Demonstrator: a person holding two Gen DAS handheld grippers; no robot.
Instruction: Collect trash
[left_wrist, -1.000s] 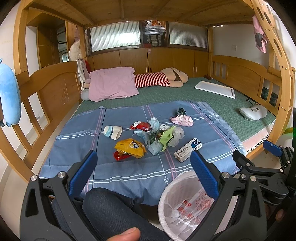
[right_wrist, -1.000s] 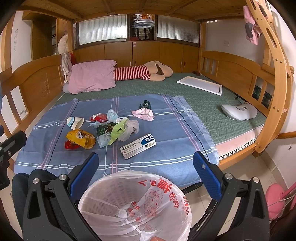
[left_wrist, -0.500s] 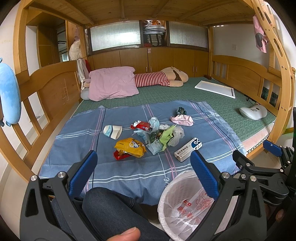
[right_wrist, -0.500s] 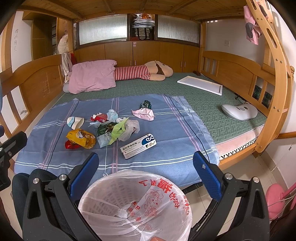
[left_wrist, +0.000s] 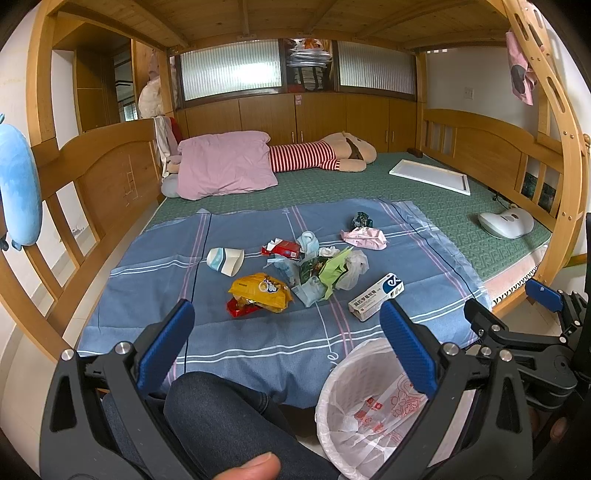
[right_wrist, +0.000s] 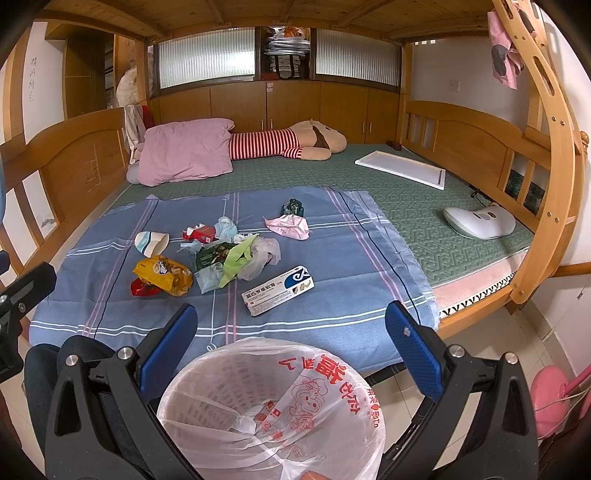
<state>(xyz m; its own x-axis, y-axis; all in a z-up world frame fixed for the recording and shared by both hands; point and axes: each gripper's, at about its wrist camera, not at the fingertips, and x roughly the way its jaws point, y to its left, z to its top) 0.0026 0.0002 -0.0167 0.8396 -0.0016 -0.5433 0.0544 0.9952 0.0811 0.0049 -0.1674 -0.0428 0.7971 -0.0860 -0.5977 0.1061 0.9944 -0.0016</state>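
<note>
Right now your left gripper (left_wrist: 284, 334) and right gripper (right_wrist: 291, 336) both gape wide, grasping nothing, above the lined bin (right_wrist: 273, 410).

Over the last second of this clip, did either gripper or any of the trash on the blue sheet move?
No visible change. The left gripper and right gripper both hang open and empty short of the bed, the trash pile lies untouched on the blue sheet, and the lined bin sits below.

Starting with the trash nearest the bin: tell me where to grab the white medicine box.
Grip the medicine box across its narrow width, mid-length, coming from above with the open right claw. It lies flat and slanted on the blanket, apart from other litter.
</note>
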